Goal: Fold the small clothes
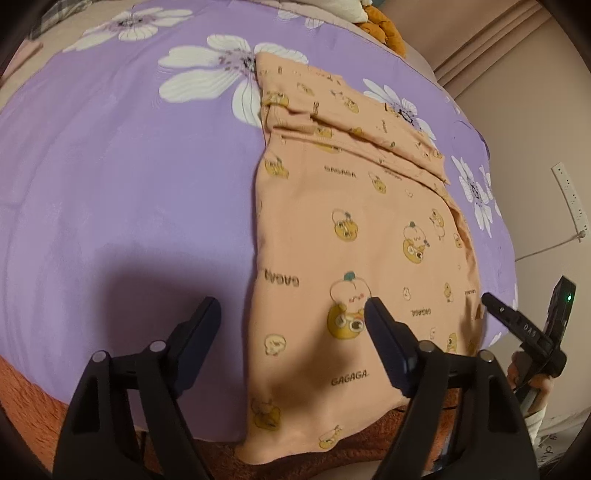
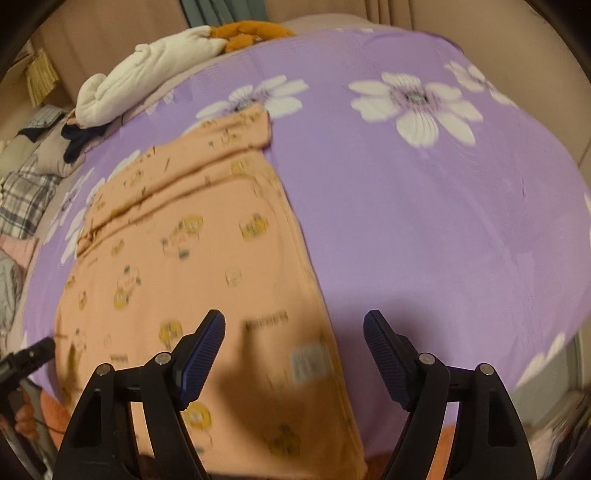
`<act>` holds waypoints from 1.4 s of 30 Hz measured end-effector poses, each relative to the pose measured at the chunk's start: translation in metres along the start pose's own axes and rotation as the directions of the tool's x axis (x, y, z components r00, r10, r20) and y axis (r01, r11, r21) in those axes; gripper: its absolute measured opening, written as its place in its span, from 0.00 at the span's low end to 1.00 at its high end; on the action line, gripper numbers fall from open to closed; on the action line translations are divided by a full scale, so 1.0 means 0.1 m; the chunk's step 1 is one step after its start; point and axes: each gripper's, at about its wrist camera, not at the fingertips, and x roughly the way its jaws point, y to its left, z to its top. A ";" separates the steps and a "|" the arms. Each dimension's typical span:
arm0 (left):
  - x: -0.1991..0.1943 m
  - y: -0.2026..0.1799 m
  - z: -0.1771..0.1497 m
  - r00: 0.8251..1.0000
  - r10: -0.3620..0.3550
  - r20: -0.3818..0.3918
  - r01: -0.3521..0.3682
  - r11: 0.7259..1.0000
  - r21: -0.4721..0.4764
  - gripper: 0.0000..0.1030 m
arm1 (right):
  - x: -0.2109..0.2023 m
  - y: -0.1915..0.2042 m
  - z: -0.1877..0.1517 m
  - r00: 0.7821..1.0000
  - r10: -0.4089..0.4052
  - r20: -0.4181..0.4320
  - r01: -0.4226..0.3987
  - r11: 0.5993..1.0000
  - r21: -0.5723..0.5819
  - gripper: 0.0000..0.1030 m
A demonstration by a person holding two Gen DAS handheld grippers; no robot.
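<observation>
Partway through, I'd say: the peach garment [image 1: 354, 236] is already folded lengthwise into a long strip, sleeve part doubled over at its far end; crosswise folds still left. It lies flat on the purple flowered bedsheet [image 1: 122, 177], near end hanging over the bed's near edge. Duck-and-lettering print, few creases. Left gripper [image 1: 291, 314] and right gripper [image 2: 294, 328] both spread, holding nothing, above its near end.

A home bedroom: flowered purple bedsheet [image 1: 129, 166], curtains [image 2: 221, 14], piled laundry [image 2: 26, 192].
</observation>
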 end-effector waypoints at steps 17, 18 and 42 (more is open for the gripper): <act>-0.10 -0.29 0.01 0.992 -0.104 0.075 0.099 0.993 0.062 0.06 | 0.04 0.18 0.06 0.993 0.116 -0.020 -0.117 0.991 -0.062 0.06; -0.15 -0.30 0.05 0.989 -0.112 0.093 0.106 0.992 0.067 0.06 | -0.01 0.19 0.10 0.991 0.135 -0.005 -0.135 0.989 -0.065 0.06; 0.41 0.12 0.91 0.997 -0.001 0.081 0.002 1.000 -0.010 0.10 | 0.66 0.24 0.90 0.992 0.124 0.024 -0.124 0.992 0.008 0.06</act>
